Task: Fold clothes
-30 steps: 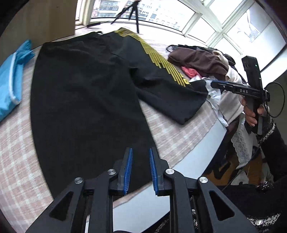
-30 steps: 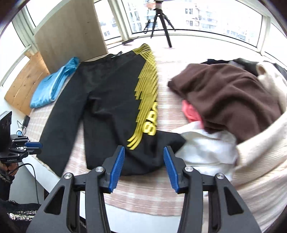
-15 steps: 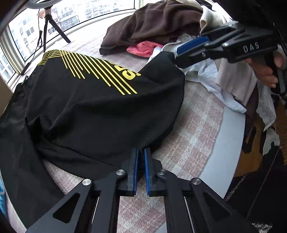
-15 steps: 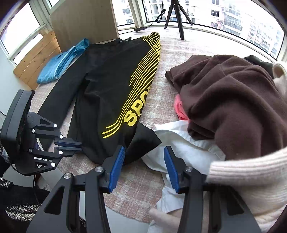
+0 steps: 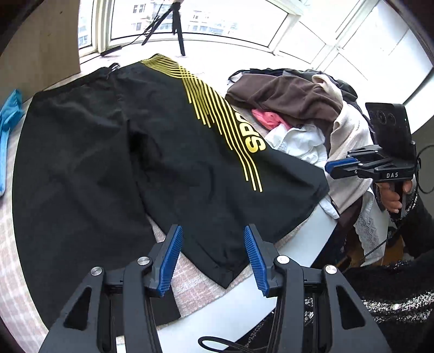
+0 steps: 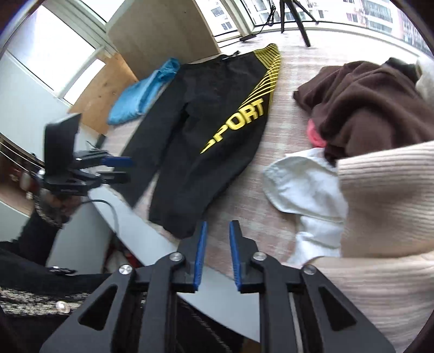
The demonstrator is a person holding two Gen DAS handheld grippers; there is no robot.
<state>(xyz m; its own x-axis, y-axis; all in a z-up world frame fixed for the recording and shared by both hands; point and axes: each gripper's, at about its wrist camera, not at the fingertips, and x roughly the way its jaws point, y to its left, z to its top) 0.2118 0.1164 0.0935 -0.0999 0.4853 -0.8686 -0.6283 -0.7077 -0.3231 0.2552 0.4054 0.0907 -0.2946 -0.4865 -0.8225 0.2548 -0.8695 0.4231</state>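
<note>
Black sport trousers with yellow stripes and lettering (image 5: 168, 152) lie spread flat on the checked tablecloth; they also show in the right wrist view (image 6: 206, 141). My left gripper (image 5: 214, 260) is open and empty, just above the hem of the right leg near the table's front edge. My right gripper (image 6: 217, 255) is narrowly open and empty, just short of that leg's hem corner. Each gripper shows in the other's view: the right gripper (image 5: 341, 165) beside the clothes pile, the left gripper (image 6: 114, 168) at the table's left edge.
A pile of clothes (image 5: 295, 108) lies right of the trousers: brown (image 6: 374, 100), pink, white (image 6: 306, 184) and cream (image 6: 388, 217) garments. A folded blue garment (image 6: 141, 95) lies at the far left. A tripod (image 5: 173, 24) stands by the windows. The table's white edge (image 5: 306, 244) runs close by.
My left gripper, shut on the trouser leg half a second ago, has let go and opened wide; the leg now lies flat. My right gripper has narrowed and pulled back toward the table's edge.
</note>
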